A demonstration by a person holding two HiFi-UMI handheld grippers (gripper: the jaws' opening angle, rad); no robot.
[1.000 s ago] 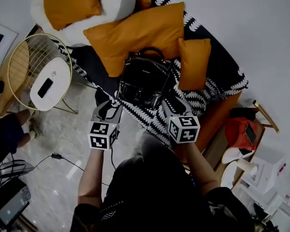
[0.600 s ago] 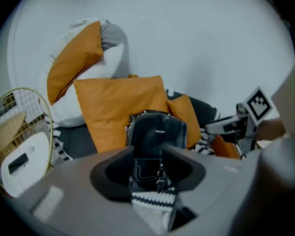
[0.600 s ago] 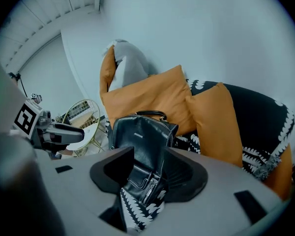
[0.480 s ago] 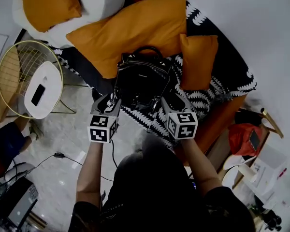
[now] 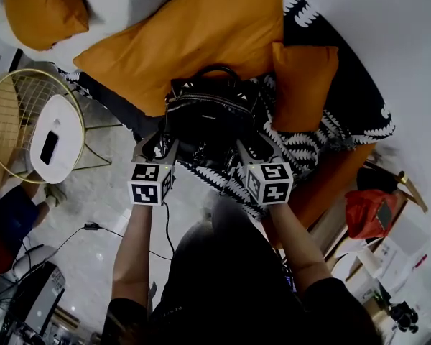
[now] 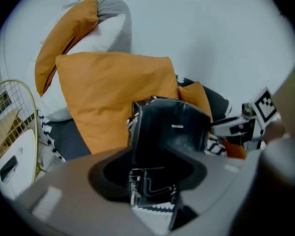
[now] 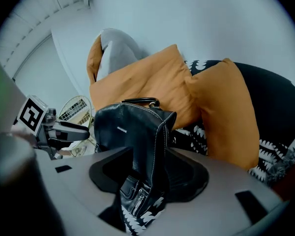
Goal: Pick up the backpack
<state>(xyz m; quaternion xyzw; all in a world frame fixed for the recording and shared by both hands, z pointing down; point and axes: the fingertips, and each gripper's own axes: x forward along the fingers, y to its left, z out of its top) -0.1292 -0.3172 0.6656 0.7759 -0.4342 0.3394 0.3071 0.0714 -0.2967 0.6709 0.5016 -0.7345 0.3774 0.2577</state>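
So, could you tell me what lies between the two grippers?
The black backpack, in the head view; the left gripper and right gripper flank it, jaws opening, a backpack edge between each pair.

A person seen from above wears a loose black short-sleeved top (image 5: 223, 279), its left sleeve (image 5: 122, 313) and right sleeve (image 5: 325, 293) ending near the elbows, with both forearms bare beyond that top.

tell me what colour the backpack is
Black with pale stitching; the backpack shows best in the right gripper view.
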